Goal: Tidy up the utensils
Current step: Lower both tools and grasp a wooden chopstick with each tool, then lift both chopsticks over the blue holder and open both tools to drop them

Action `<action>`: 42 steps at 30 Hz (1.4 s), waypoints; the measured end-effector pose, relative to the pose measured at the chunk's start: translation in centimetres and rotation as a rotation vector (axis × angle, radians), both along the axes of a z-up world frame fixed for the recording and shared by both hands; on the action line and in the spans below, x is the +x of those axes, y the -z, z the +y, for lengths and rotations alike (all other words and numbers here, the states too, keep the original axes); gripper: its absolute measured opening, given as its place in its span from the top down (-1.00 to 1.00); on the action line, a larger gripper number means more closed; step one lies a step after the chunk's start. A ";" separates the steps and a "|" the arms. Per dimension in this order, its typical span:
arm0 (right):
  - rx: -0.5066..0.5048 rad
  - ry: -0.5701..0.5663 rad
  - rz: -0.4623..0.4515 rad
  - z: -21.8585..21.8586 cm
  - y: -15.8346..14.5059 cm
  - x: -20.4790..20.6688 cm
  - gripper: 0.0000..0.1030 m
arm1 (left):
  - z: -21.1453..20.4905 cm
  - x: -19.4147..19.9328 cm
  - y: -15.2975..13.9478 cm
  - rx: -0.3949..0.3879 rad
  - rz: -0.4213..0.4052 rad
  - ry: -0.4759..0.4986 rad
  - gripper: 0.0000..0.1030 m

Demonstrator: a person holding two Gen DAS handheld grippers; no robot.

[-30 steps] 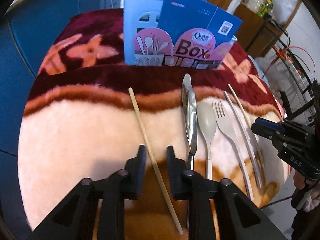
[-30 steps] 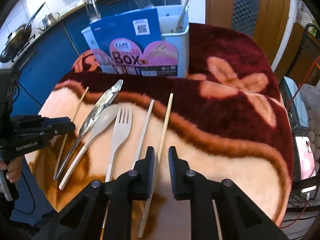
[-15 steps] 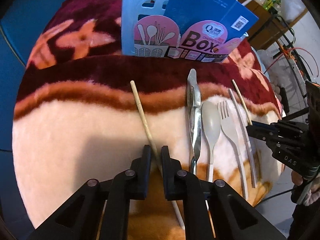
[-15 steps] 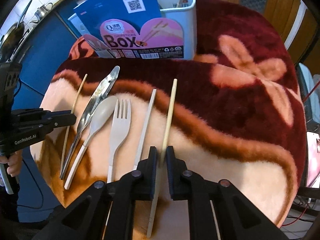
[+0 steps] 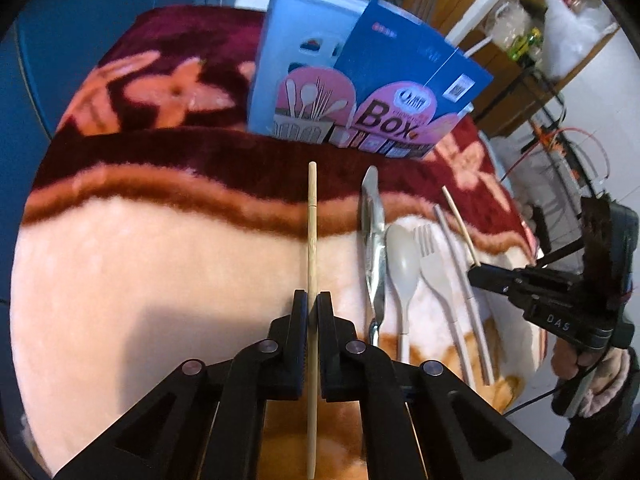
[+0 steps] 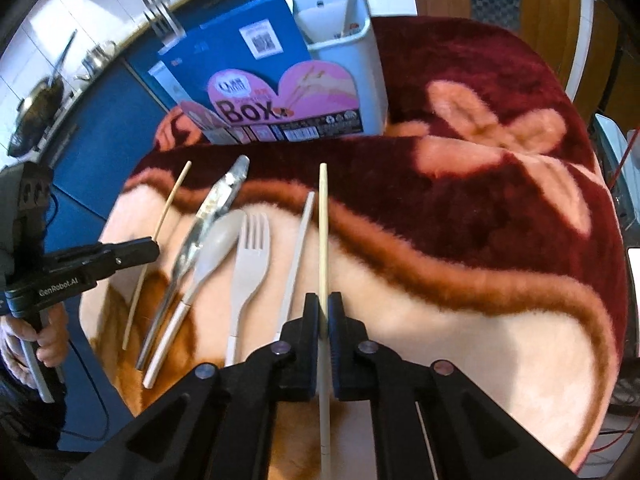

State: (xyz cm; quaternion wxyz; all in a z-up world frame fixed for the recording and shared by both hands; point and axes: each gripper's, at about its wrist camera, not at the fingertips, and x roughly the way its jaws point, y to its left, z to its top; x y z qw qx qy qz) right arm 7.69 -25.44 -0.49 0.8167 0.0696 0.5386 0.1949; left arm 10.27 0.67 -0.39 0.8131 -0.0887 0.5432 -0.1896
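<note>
Each gripper is clamping one chopstick at mid-frame: left gripper (image 5: 313,306) on the left chopstick (image 5: 311,236), right gripper (image 6: 323,308) on the right chopstick (image 6: 323,232). The holder (image 6: 340,20) is standing at upper centre. Risk: thin sticks pivoting or slipping in the narrow pinch, missing the holder.

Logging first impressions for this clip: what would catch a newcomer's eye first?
Each gripper is clamped on one wooden chopstick: the left gripper on the left chopstick, the right gripper on the right chopstick. Between them, cutlery lies in a row on a plush blanket, before a blue utensil box.
</note>
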 end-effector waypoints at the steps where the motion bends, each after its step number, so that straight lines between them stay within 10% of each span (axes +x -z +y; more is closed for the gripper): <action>1: 0.014 0.005 -0.021 -0.1 -0.2 -0.3 0.88 | 0.2 -0.4 -0.4 -0.011 -0.027 -0.005 0.92; 15: 0.171 0.113 -0.367 -0.9 -3.7 -3.7 0.88 | 0.4 -1.7 -6.4 -0.072 -0.418 -0.153 0.92; 32: 0.188 0.142 -0.480 -1.4 -5.2 -2.4 0.88 | -1.2 2.0 -14.9 -0.059 -0.860 -0.270 0.92; 42: 0.192 0.161 -0.510 -2.2 -6.2 -0.2 0.88 | -0.6 4.6 -14.9 -0.112 -0.950 -0.335 0.92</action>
